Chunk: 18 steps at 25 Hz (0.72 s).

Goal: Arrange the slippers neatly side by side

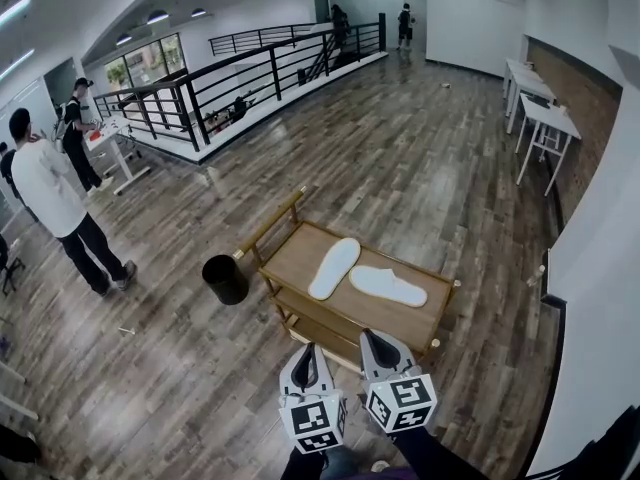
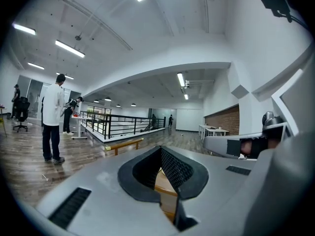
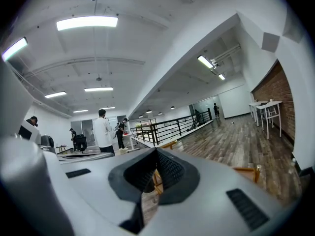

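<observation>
1. Slippers, two white ones, are lying on the top shelf of the wooden cart [image 1: 293, 255], ahead of and below both grippers, apart from each other and not parallel.
2. The left slipper [image 1: 334, 268] is running its long axis away from the person, leaning slightly rightward. The right slipper [image 1: 388, 286] is lying almost crosswise, one end near the left slipper's middle.
3. The left gripper [image 1: 305, 366] is hovering short of the cart's near edge with its jaws drawn together on nothing. The right gripper [image 1: 379, 351] is hanging beside it, likewise closed and empty.
4. The crosswise slipper is sitting more in line with the right gripper, so that hand is probably better placed to swing it parallel, once its jaws part.
</observation>
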Available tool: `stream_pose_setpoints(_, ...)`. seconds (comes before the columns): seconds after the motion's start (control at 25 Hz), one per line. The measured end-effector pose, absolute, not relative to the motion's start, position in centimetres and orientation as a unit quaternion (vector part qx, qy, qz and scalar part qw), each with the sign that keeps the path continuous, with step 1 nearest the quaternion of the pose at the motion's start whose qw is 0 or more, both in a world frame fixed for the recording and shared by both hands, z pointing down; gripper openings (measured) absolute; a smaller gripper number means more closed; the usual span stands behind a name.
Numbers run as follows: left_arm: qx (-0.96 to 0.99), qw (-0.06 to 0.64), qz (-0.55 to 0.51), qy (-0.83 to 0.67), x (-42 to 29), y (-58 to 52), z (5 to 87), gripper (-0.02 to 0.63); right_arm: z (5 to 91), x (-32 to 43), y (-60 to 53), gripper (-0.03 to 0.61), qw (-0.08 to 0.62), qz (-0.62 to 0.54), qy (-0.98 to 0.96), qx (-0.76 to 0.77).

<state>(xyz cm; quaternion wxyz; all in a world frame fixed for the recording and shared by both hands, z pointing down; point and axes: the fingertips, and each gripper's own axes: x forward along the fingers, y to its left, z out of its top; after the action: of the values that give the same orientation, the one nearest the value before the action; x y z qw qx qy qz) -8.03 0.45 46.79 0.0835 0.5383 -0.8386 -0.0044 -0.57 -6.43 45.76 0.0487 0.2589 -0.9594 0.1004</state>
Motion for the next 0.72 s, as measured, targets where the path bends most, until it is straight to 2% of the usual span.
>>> stream_pose_setpoints(0.48,0.533,0.096,-0.01,-0.841,-18.6,0.6,48.4,0.0,47.7,-10.1,-7.0,-0.002,0.074,0.091,-0.954,0.275)
stream_pose_setpoints(0.72,0.529,0.104,-0.018,-0.842,-21.7,1.1,49.4,0.0,48.7,-13.0,-6.4,-0.002,0.084,0.091,-0.953,0.278)
